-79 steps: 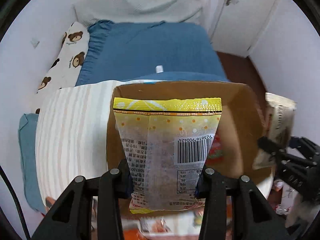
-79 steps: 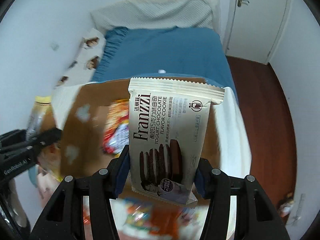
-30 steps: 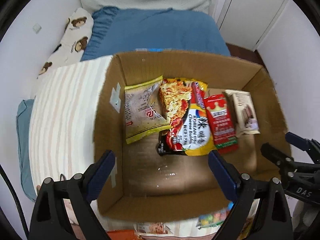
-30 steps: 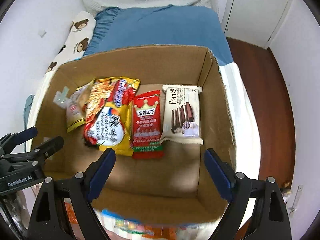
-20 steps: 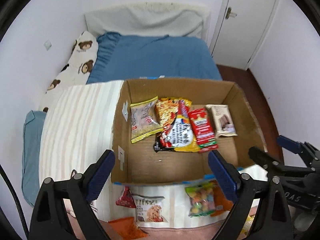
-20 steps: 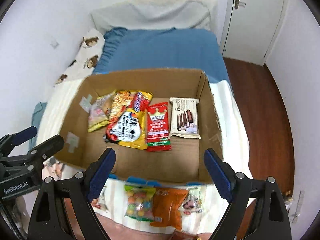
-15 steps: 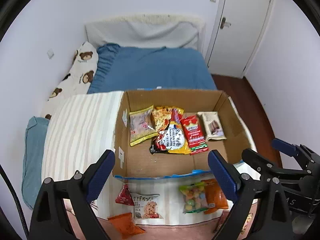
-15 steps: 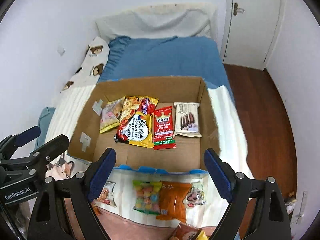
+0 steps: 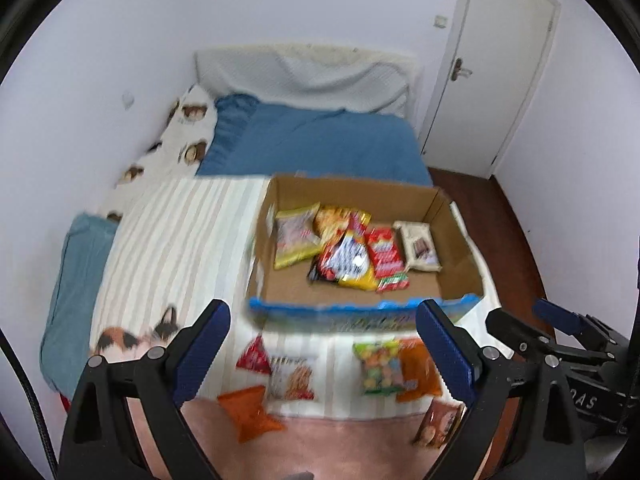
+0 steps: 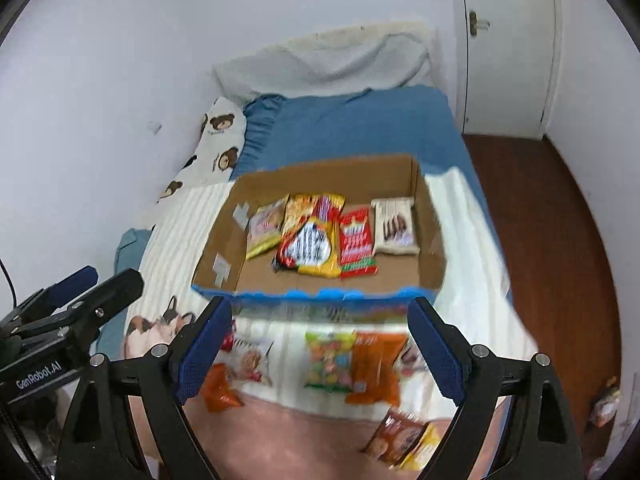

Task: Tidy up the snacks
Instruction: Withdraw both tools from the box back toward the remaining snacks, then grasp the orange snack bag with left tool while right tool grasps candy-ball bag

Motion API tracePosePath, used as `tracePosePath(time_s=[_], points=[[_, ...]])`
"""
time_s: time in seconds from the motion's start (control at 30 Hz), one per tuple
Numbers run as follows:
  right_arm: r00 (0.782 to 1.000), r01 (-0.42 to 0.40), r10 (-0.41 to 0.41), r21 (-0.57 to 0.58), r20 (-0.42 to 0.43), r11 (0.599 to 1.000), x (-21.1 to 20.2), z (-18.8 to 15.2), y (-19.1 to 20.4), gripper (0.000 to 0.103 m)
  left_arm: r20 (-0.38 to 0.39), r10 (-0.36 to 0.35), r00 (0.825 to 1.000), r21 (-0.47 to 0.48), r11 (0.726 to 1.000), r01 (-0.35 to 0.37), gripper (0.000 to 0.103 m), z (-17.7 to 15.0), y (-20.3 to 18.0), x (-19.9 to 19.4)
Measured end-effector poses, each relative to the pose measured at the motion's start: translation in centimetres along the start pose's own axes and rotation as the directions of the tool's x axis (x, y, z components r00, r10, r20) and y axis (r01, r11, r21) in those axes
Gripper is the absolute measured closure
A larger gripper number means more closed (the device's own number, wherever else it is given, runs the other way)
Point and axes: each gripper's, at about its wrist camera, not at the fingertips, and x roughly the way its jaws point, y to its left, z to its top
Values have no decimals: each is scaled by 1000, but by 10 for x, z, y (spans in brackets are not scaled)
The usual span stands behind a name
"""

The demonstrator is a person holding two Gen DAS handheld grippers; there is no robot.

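Note:
A cardboard box (image 9: 460, 248) (image 10: 224, 240) stands on the bed. In it lie a yellow snack bag (image 9: 294, 236) (image 10: 264, 226), a noodle pack (image 9: 344, 258) (image 10: 310, 246), a red pack (image 9: 386, 258) (image 10: 356, 242) and a white cookie pack (image 9: 418, 246) (image 10: 394, 228). Loose snacks lie in front of the box: an orange bag (image 9: 250, 408) (image 10: 218, 390), a cookie bag (image 9: 290, 376) (image 10: 250, 358), a candy bag (image 9: 378, 366) (image 10: 328, 362), an orange pack (image 9: 418, 372) (image 10: 372, 368) and a brown pack (image 9: 440, 424) (image 10: 398, 438). My left gripper (image 9: 322, 352) and right gripper (image 10: 320, 346) are open and empty, high above these snacks.
The bed has a striped cover (image 9: 172, 240), a blue blanket (image 9: 320, 144), a bear-print pillow (image 10: 218, 140) and a cat-print cushion (image 9: 132, 336). A white wall is on the left. A door (image 9: 492, 64) and brown floor (image 10: 560, 240) are on the right.
Both grippers let go of their packs into the box, opened, then pulled up and back. The box looks smaller and the loose snacks in front of it came into view.

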Motion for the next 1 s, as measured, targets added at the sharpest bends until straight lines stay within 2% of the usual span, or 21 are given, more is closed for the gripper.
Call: tracePosePath(time_s=[0.13,0.2,0.27,0.37,0.47,0.6,0.67,0.7,0.77,0.8,0.9,1.0], points=[[996,16,-13,36,-93,999,44,-24,-5,11,-112,24,993,-29,999,-28,8,-25,31,33],[987,23,-15,50,-157,998,74,-37,-7,11,-164,52,985,-35,998,-58,8,-42,47,50],[979,37,-26,51,-202,998,102,-47,-7,11,-242,72,968,-52,995,-87,8,-61,67,74],[961,68,-53,47,-273,997,146,-64,-7,12,-364,57,930,-104,989,-102,8,-89,97,117],[945,87,-66,52,-319,995,175,-74,-9,21,-476,17,879,-143,985,-96,8,-121,113,155],[926,121,-98,41,-364,992,204,-82,-8,30,-573,-73,816,-223,972,-70,8,-151,126,192],[913,133,-106,43,-393,990,218,-84,-9,35,-595,-101,797,-265,961,-76,8,-162,130,208],[905,137,-110,36,-410,990,226,-87,-8,39,-597,-112,794,-280,957,-75,9,-165,132,215],[893,154,-132,17,-430,988,237,-92,-6,42,-591,-131,796,-309,948,-74,35,-172,135,223],[891,158,-140,7,-432,987,239,-93,-5,45,-586,-116,802,-299,951,-81,52,-176,135,224],[881,144,-148,-43,-450,989,239,-105,5,50,-568,-83,819,-250,965,-75,55,-185,129,214],[863,108,-146,-107,-483,988,230,-126,18,51,-569,-50,821,-187,980,-71,56,-198,118,203]])
